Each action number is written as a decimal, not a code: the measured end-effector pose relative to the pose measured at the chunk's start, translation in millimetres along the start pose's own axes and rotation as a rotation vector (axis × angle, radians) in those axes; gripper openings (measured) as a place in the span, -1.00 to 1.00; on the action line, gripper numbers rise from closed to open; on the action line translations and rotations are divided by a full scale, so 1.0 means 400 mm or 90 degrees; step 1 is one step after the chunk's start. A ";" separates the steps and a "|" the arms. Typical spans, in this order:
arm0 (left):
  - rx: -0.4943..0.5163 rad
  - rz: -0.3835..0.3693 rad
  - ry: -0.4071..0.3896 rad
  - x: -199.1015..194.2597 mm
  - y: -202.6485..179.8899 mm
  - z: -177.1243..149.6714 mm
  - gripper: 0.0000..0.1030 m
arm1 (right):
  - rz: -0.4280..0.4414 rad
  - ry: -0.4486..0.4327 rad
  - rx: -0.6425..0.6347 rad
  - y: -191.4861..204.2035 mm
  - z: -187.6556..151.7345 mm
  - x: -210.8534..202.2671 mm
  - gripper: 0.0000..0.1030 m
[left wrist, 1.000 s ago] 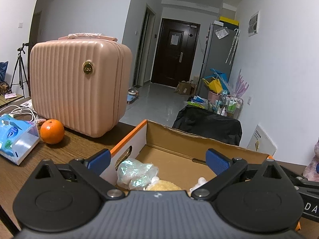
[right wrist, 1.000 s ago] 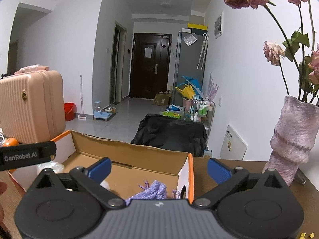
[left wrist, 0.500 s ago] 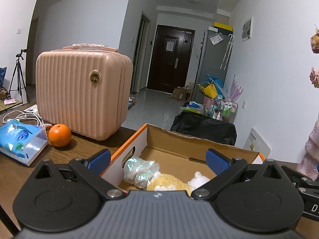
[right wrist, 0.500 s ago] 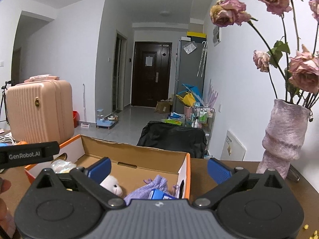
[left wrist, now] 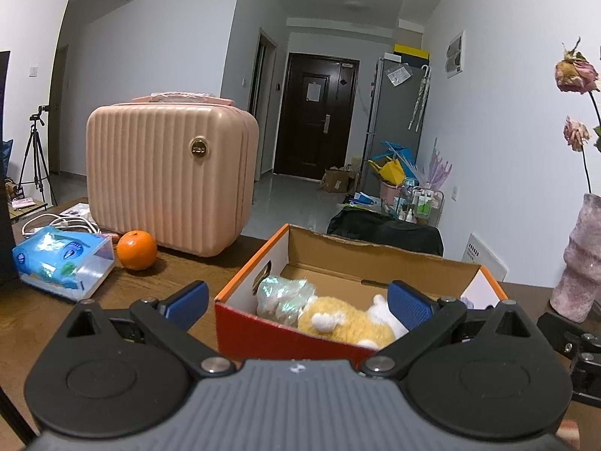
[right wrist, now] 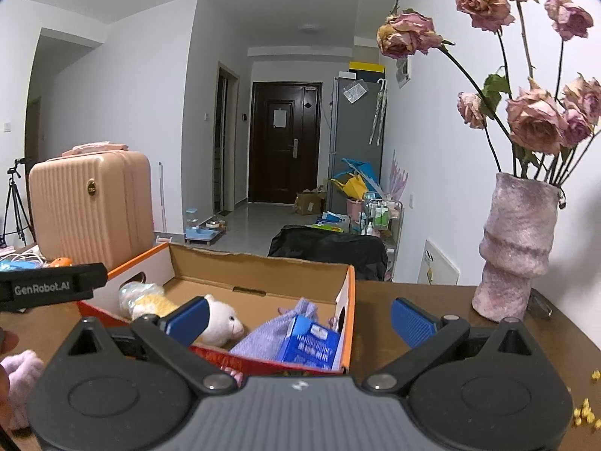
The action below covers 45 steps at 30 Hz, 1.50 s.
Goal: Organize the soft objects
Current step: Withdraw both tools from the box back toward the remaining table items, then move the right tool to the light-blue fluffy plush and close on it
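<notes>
The yellow plush toy (left wrist: 340, 325) lay inside the cardboard box (left wrist: 263, 259) on the bench (left wrist: 165, 282), long axis 9-to-3, at 12 o'clock just ahead of the nearer left hand-held gripper (left wrist: 296, 300), jaws wide and empty, as were those of the right hand-held gripper (right wrist: 298, 317).

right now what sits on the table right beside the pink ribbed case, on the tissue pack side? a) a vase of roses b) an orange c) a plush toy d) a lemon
b: the orange rests on the wooden table between the pink ribbed case and the blue tissue pack, seen from the left wrist.
</notes>
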<state>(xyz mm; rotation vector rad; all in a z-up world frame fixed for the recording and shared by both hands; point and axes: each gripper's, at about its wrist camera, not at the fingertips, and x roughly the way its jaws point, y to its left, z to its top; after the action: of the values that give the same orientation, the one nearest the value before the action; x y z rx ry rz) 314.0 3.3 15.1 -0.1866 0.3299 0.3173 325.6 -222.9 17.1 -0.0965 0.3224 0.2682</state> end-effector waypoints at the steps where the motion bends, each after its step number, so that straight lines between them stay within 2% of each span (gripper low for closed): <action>1: 0.001 -0.001 0.001 -0.007 0.003 -0.004 1.00 | 0.000 0.000 0.000 0.001 -0.006 -0.008 1.00; 20: 0.032 -0.019 0.008 -0.159 0.069 -0.073 1.00 | -0.012 0.009 0.012 0.037 -0.121 -0.173 1.00; 34: 0.058 -0.064 0.032 -0.259 0.108 -0.134 1.00 | -0.016 0.005 0.012 0.067 -0.201 -0.299 1.00; 45: 0.072 -0.099 0.052 -0.327 0.147 -0.175 1.00 | -0.013 0.032 -0.005 0.107 -0.264 -0.351 1.00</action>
<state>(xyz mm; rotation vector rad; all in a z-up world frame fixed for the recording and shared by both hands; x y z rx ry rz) 156.8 6.0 -12.2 -0.1134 0.4100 0.1375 153.9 -230.5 -39.1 -0.1144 0.3708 0.2468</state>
